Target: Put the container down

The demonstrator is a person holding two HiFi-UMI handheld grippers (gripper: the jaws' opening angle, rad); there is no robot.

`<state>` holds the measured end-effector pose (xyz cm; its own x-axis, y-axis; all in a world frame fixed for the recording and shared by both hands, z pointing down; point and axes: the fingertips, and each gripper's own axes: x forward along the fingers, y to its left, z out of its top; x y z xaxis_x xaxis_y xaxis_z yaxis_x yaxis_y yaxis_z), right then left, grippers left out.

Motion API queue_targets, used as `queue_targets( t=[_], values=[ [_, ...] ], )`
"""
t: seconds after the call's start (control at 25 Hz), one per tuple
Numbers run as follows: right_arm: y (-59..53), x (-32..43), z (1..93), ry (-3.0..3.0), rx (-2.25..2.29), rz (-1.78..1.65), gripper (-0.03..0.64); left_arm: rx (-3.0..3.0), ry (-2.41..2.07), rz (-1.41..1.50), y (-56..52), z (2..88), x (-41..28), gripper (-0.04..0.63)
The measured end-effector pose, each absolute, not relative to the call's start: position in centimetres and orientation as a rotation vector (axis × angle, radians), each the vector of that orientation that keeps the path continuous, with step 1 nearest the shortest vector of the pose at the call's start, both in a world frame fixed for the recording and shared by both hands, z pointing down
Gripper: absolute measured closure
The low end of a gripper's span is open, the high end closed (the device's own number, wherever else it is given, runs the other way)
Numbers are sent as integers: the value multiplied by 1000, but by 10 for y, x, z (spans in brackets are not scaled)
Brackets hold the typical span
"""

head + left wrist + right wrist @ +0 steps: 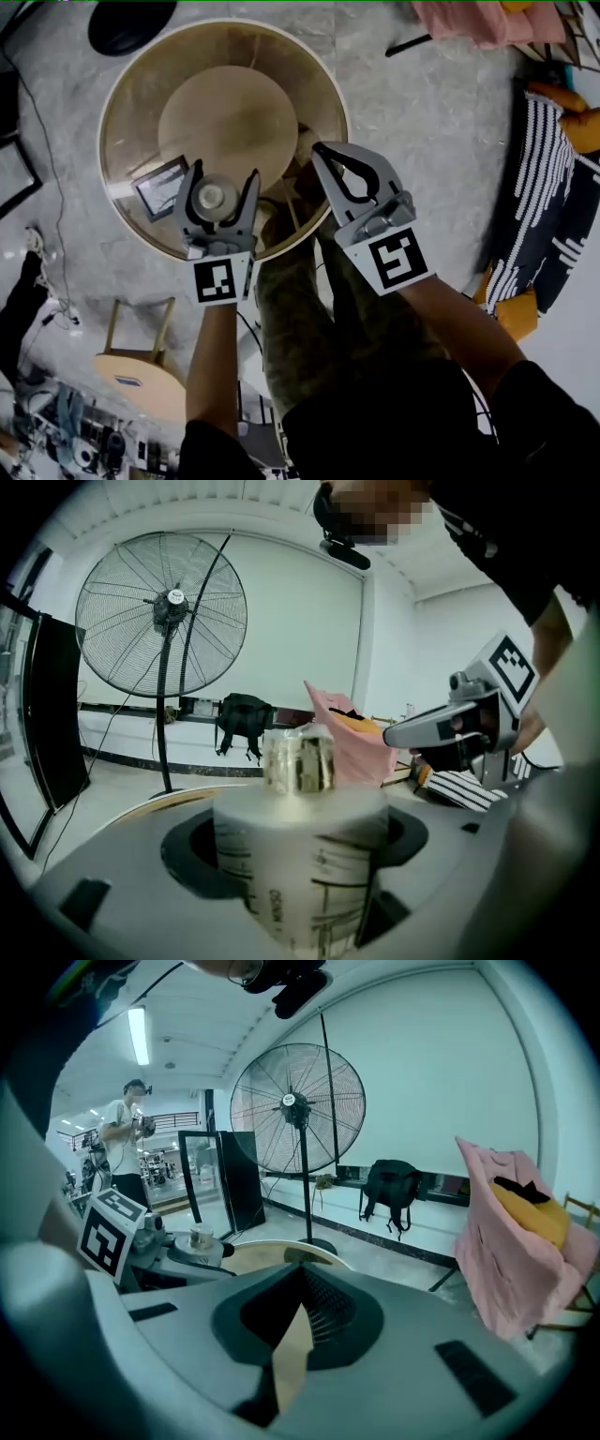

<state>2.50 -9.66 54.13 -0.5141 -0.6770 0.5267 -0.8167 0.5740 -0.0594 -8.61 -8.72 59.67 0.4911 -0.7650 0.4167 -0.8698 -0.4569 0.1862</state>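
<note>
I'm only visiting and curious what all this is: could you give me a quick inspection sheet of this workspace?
Surface: round glass-topped table, beneath both grippers.
Job's things: container, upright in the left gripper over the table.
Clutter: dark-framed square item lying on the table.
Grippers: left gripper jaws closed on the container; right gripper jaws together, empty.
Cables: thin cable on the floor, left of the table.
Surroundings: standing fan, pink cloth, striped fabric, wooden stool.

A round glass table (127, 103) stands on the grey floor, with a small dark frame (159, 194) near its left edge. A wooden stool (141, 375) is beside it. Near the wall are a big pedestal fan (161, 621) and a black backpack (242, 724).
</note>
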Motion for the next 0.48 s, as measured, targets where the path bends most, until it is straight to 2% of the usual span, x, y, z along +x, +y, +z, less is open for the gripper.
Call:
queue_targets(
  t=[0.48],
  values=[
    [-115,28,604,-2364,1162,472,595,2339,-1393,376,-117,679,-66,249]
  ],
)
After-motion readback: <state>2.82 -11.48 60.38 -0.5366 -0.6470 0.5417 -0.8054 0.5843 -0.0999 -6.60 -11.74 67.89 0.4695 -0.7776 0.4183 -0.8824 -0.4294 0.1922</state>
